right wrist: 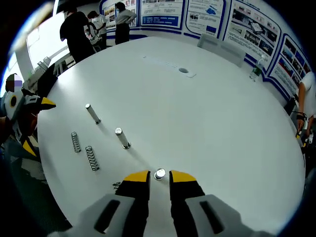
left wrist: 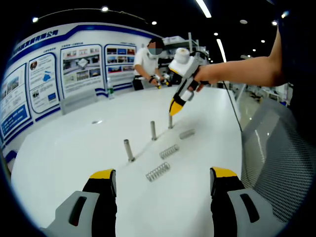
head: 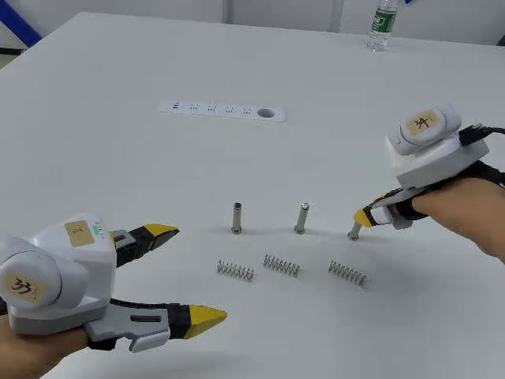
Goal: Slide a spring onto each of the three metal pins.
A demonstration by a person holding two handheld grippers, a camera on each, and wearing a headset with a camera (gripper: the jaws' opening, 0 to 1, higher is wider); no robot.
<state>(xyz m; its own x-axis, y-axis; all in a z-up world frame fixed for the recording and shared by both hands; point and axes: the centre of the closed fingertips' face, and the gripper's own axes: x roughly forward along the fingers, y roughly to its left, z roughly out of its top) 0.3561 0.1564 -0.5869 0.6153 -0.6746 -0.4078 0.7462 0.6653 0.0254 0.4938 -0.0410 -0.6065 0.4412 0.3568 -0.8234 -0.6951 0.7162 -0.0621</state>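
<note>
Three metal pins stand in a row on the white table (head: 118, 158): left pin (head: 237, 218), middle pin (head: 301, 218), right pin (head: 355, 230). Three springs lie in front of them: left spring (head: 235, 271), middle spring (head: 282, 265), right spring (head: 347, 274). My right gripper (head: 361, 219) is shut on the right pin (right wrist: 159, 174), whose round top shows between the yellow fingertips (right wrist: 137, 178); that pin leans slightly. My left gripper (head: 192, 273) hangs open at the lower left, nothing between its fingers, a short way left of the springs. From its own view, the left gripper (left wrist: 163, 174) faces the nearest spring (left wrist: 158, 171).
A white power strip (head: 222, 110) lies further back on the table. A water bottle (head: 383, 25) stands at the far edge. People stand at other benches in the background (right wrist: 79, 29). A mesh chair back (left wrist: 276, 163) is beside the table.
</note>
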